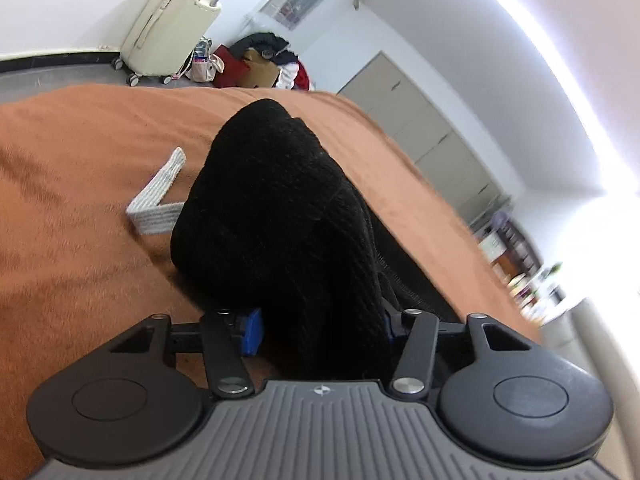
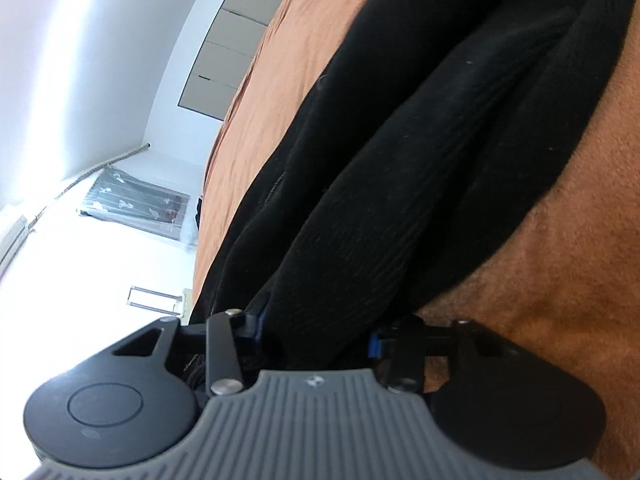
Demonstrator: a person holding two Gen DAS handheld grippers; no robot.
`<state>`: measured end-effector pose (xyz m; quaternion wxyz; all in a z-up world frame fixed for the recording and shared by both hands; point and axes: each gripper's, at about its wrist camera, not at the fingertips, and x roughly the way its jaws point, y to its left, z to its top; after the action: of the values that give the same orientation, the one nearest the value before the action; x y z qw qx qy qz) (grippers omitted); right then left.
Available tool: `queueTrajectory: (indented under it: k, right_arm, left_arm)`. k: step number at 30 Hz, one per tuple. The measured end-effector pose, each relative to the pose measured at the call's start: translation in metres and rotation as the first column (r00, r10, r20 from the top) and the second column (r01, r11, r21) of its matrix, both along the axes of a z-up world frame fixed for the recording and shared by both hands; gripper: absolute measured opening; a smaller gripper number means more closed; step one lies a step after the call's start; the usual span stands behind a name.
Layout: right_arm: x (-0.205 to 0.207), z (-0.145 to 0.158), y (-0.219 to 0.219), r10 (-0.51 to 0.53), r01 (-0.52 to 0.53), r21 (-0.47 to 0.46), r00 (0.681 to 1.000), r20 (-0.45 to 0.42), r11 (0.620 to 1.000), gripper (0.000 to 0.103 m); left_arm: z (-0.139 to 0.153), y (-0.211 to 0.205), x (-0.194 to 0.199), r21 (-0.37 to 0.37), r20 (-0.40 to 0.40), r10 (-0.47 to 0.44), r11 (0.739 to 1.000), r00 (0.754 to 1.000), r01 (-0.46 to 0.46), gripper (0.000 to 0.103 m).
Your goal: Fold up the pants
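I had both grippers, left gripper and right gripper, pinching black pants over the orange bed; no readable writing.

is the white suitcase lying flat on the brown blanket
No, the white suitcase stands on its wheels on the floor beyond the brown blanket.

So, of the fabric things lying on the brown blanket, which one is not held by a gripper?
The small grey-white striped band. It lies loose on the blanket, left of the black pants, which the left gripper clamps.
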<state>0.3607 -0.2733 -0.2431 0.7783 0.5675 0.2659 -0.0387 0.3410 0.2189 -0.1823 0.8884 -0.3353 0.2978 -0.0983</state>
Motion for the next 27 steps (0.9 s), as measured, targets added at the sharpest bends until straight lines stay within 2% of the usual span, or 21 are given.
queueTrajectory:
  k: [4, 6, 9, 11, 13, 15, 21, 24, 27]
  right_arm:
    - [0.001, 0.009, 0.006, 0.003, -0.003, -0.025, 1.000, -0.015, 1.000, 0.024]
    - [0.007, 0.017, 0.011, 0.009, -0.012, -0.082, 0.999, -0.045, 0.997, 0.021]
    - [0.008, 0.034, 0.026, 0.018, -0.019, -0.185, 1.000, -0.009, 0.983, 0.019]
    - [0.006, 0.041, 0.025, 0.017, -0.016, -0.186, 1.000, 0.007, 0.982, 0.018]
    - [-0.019, 0.042, 0.018, 0.016, -0.013, -0.165, 1.000, 0.018, 0.986, 0.018]
    - [-0.024, 0.046, 0.016, 0.018, -0.013, -0.166, 0.999, 0.029, 0.986, 0.017]
    - [-0.058, 0.074, 0.021, 0.051, -0.033, -0.190, 0.995, 0.089, 0.981, 0.017]
    - [-0.075, 0.084, 0.023, 0.059, -0.041, -0.183, 0.994, 0.091, 0.982, 0.017]
    - [-0.096, 0.081, 0.025, 0.066, -0.056, -0.168, 0.996, 0.052, 0.984, 0.017]
  left_arm:
    - [0.008, -0.003, 0.003, -0.005, -0.038, 0.012, 1.000, 0.999, -0.012, 0.048]
    - [0.012, -0.008, 0.002, 0.016, -0.075, 0.034, 0.999, 0.997, -0.032, 0.045]
    - [0.018, -0.015, -0.003, 0.062, -0.092, 0.048, 0.997, 0.995, -0.042, 0.042]
    - [0.020, -0.011, -0.007, 0.030, -0.076, 0.040, 0.999, 0.996, -0.038, 0.041]
    - [0.021, -0.005, -0.010, -0.001, -0.079, 0.038, 0.999, 0.996, -0.038, 0.040]
    - [0.022, -0.001, -0.015, -0.022, -0.075, 0.039, 0.999, 0.996, -0.041, 0.040]
    - [0.038, 0.010, -0.038, -0.034, -0.031, 0.050, 0.998, 0.998, -0.051, 0.039]
    - [0.043, 0.015, -0.054, -0.019, -0.045, 0.036, 0.999, 0.998, -0.037, 0.039]
    - [0.035, 0.023, -0.071, -0.009, -0.085, 0.030, 0.999, 0.996, -0.031, 0.039]
